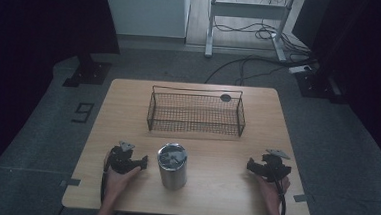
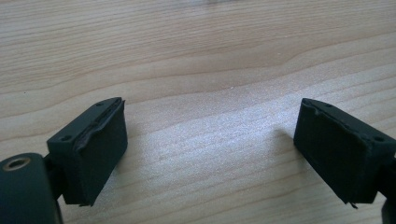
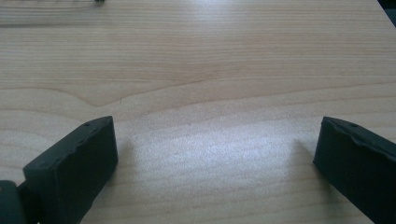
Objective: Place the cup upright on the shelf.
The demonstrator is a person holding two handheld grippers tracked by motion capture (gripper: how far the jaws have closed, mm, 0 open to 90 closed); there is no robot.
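A steel cup (image 1: 172,165) stands upright near the front middle of the wooden table (image 1: 128,103). Behind it sits a dark wire basket (image 1: 196,113). My left gripper (image 1: 125,158) rests on the table to the cup's left, held by a hand. In the left gripper view that gripper (image 2: 210,144) has its jaws wide apart over bare wood. My right gripper (image 1: 267,167) rests to the cup's right. Seen in its own view, my right gripper (image 3: 215,158) is open with nothing between the pads.
A small dark round disc (image 1: 225,97) lies at the basket's back right corner. Beyond the table, cables (image 1: 251,61) run across the floor near a white desk frame (image 1: 249,11). Dark stand bases flank the table's far corners.
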